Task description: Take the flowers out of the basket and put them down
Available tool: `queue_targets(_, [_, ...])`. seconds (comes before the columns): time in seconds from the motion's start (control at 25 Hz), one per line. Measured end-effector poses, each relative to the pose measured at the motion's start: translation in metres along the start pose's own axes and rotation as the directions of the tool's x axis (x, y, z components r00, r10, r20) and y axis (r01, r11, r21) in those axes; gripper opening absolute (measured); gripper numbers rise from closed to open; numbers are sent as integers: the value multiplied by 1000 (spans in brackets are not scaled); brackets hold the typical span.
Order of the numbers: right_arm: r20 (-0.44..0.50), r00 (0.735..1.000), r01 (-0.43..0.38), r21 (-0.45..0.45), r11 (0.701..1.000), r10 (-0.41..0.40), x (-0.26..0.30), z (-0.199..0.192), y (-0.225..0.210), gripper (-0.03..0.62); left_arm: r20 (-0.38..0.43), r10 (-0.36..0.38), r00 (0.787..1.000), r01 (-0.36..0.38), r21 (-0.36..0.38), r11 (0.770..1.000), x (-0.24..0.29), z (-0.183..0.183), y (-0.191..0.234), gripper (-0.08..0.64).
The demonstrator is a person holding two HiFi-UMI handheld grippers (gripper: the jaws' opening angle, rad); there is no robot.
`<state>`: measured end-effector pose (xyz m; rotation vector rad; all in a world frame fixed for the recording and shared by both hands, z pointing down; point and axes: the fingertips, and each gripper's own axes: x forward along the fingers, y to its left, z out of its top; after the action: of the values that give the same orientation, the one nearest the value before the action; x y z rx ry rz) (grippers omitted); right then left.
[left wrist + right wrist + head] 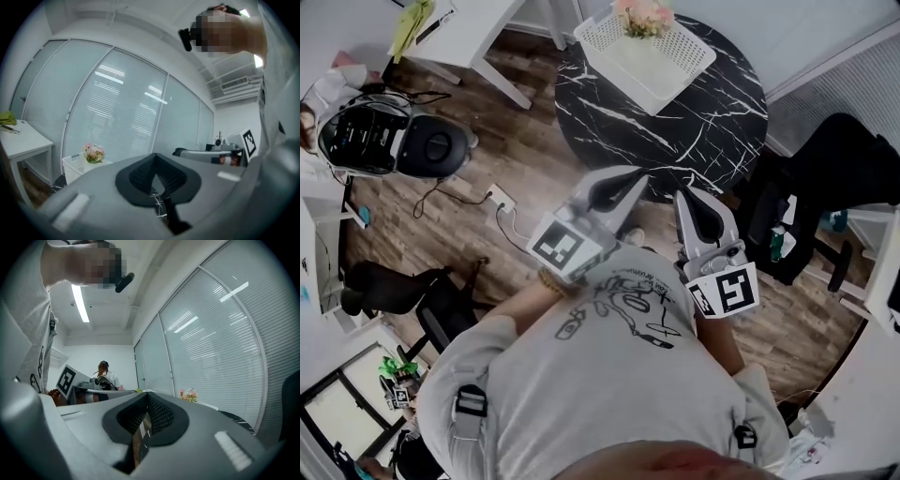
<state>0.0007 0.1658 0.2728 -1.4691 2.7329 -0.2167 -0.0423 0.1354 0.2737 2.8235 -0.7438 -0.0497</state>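
A bunch of pink and cream flowers [644,16] stands in a white perforated basket [652,56] on the round black marble table [675,117], at the far side. The flowers [94,153] and basket [74,167] also show small at the lower left of the left gripper view, and the flowers [189,395] far off in the right gripper view. My left gripper [623,178] and right gripper [694,202] are both shut and hold nothing. They are held close to my chest, short of the table's near edge, well away from the basket.
A white desk [464,37] stands at the upper left, a black chair [839,178] at the right of the table. A helmet-like black and white device [389,141] and cables lie on the wooden floor at the left. Another person [104,376] stands far off.
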Motion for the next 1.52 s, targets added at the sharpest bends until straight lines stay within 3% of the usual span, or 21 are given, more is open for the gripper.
queue_targets(0.68, [-4, 1000, 14, -8, 1000, -14, 117, 13, -42, 6, -20, -54, 998, 54, 8, 998, 39, 26, 115, 3])
queue_targets(0.84, [-9, 999, 31, -7, 999, -31, 145, 17, -48, 6, -66, -63, 996, 63, 0, 998, 41, 24, 142, 3])
queue_targets(1.2, [-15, 998, 68, -5, 998, -68, 193, 19, -63, 6, -44, -116, 992, 115, -17, 993, 58, 42, 187, 3])
queue_targets(1.52, [-22, 995, 93, -1, 996, -93, 222, 13, -77, 6, -98, -143, 985, 142, -11, 990, 68, 31, 218, 3])
